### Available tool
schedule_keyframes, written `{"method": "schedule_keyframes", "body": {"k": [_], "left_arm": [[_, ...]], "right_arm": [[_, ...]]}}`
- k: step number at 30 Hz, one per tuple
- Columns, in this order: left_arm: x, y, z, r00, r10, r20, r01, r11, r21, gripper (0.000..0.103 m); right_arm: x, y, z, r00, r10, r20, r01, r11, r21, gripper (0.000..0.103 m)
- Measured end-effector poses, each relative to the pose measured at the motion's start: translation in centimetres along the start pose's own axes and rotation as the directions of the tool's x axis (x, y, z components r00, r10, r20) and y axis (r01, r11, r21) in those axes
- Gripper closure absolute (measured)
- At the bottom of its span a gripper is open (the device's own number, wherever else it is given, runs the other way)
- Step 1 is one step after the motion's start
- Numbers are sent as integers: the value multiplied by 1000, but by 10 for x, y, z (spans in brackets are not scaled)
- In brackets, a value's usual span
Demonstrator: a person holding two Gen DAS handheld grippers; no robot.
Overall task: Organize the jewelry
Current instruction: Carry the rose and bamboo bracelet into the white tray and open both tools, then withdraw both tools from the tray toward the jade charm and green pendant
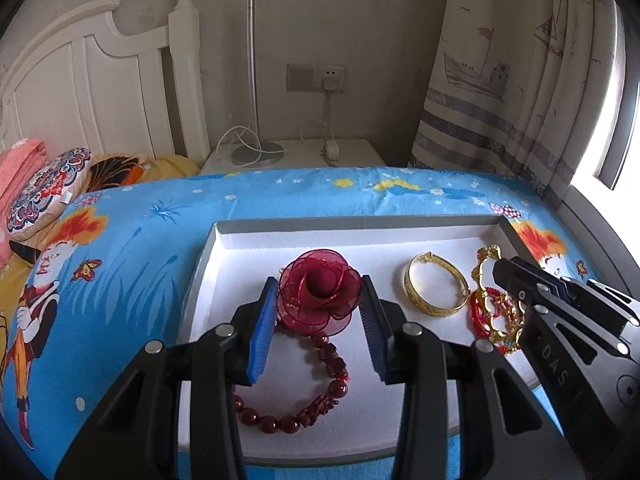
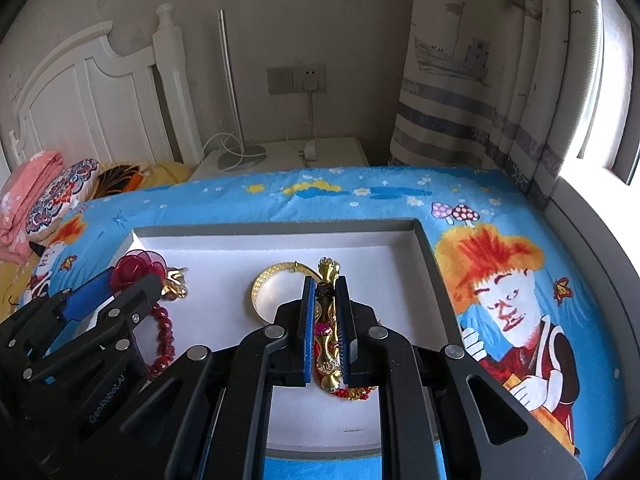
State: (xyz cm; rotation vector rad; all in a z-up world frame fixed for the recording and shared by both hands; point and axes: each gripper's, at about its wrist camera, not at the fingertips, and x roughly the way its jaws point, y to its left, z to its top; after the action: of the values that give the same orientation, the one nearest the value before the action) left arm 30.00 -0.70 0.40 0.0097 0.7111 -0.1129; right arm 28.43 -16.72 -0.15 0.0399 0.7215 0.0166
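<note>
1. Right gripper [image 2: 325,316]: jaws clamped on the ornate gold bracelet [image 2: 327,280], held edge-on, long axis along the fingers, just right of the gold bangle [image 2: 262,292].
2. Left gripper [image 1: 318,320]: jaws spread, straddling the red flower [image 1: 318,290], well left of the bangle; contact unclear.
3. All sit over the white tray [image 1: 240,248].

Legible markings, two items. First: the letters "DAS", pale on black, run along the body of the right gripper [image 1: 505,276] as seen from the left wrist camera; the lettering sits on the flat side plate near the lower right of that view. Second: "GenRobot.AI", pale lettering on black, runs lengthwise along the side plate of the left gripper [image 2: 96,294] as seen from the right wrist camera, at the lower left of that view. No other lettering, number or brand mark can be read anywhere in either view.
</note>
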Motion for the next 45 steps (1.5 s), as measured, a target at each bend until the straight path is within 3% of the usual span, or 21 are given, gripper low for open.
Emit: {"method": "schedule_keyframes", "body": {"k": [10,14,17,19,24,37,45], "left_arm": [[11,-1,-4,1000,-14,-25,14,1000,-3,63],[11,1,-4,1000,-18,-26,17,1000,-21,54],[11,3,-5,1000,-16,-24,15,1000,-26,49],[11,3,-5,1000,-11,-24,10,1000,-28,48],[9,7,-5,1000,-10,-20,9,999,-39,45],[-2,15,-8,1000,-12,-5,12,998,-65,45],[-32,15,-23,998,-65,18,66,996,-59,45]], "right_arm": [[15,-3,-6,998,-18,-52,18,1000,8,90],[15,-4,-6,998,-18,-60,19,1000,17,89],[17,-7,-6,997,-23,-67,25,999,31,73],[16,-8,-6,998,-25,-59,27,999,34,45],[10,-10,-4,999,-34,-28,36,999,40,35],[3,-18,-2,999,-41,-11,42,997,57,31],[-21,-30,-13,999,-36,-4,36,997,63,31]]}}
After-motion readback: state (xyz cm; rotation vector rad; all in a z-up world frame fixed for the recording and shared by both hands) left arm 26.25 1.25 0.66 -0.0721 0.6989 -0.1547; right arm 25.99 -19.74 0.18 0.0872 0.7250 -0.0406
